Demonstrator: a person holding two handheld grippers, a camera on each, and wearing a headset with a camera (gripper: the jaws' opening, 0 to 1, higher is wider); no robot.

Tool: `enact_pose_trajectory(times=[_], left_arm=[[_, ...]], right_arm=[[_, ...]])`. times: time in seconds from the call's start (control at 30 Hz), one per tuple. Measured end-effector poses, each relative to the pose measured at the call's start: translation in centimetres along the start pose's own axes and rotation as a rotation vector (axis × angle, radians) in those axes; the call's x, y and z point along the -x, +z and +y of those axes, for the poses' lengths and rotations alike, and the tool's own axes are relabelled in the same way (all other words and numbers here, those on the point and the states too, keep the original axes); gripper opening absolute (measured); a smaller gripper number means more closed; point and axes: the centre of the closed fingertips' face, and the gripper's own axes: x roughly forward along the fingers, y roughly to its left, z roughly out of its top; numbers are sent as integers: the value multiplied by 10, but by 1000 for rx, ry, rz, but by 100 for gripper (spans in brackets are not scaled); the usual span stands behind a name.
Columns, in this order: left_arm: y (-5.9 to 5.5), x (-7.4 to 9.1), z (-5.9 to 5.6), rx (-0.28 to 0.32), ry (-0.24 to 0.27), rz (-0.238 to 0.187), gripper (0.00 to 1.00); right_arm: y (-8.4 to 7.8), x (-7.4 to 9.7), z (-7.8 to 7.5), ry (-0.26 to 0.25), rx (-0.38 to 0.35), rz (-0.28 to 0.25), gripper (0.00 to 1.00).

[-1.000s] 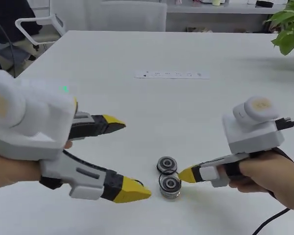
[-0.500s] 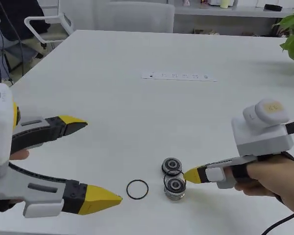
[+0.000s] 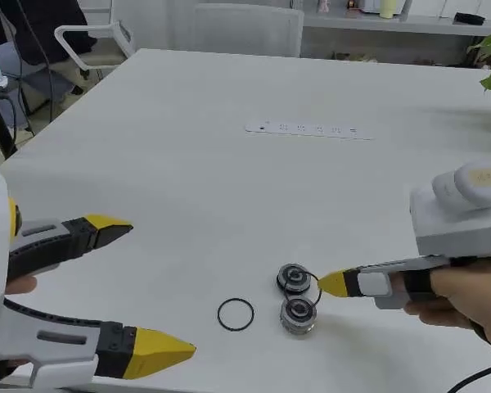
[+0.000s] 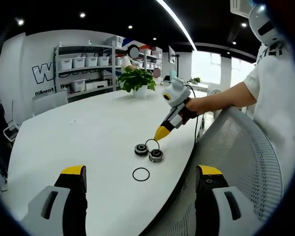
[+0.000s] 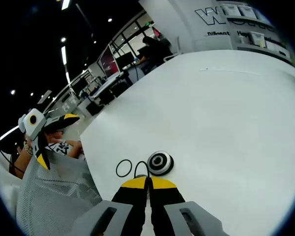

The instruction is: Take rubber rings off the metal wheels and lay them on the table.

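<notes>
**Step in hand, judged from the layout:** stripping of the second rubber ring (image 5: 140,163). Pinched between the fully closed jaws of the right gripper (image 3: 331,284), looping up just beside the far wheel (image 3: 293,278); not possible to tell whether wholly clear of it. Near wheel (image 3: 298,313) close against the far one, on the near side. Loose rubber ring (image 3: 236,314) already flat on the table (image 3: 229,180), just left of the wheels. Left gripper (image 3: 155,288) at near left, well apart from the work, jaws spread wide, holding nothing.

**Next, probably:** draw the pinched ring away until free, carry to bare table near the loose one, part the jaws. Possibly steady the wheel with the left gripper against dragging.

**Legible:** wall lettering (image 4: 42,73) starting with a large "W", with a smaller line beneath beginning "Diligen"; remainder too small. Power strip (image 3: 307,129) at far centre, markings unreadable.
</notes>
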Motion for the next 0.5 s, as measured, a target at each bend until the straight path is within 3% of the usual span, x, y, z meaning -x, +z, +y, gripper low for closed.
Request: enact_pose_trajectory(times=[0.5], left_arm=[[-14,-3,-3,54,-17,12,94]], right_arm=[[8,2,3,0,4,-33,0]])
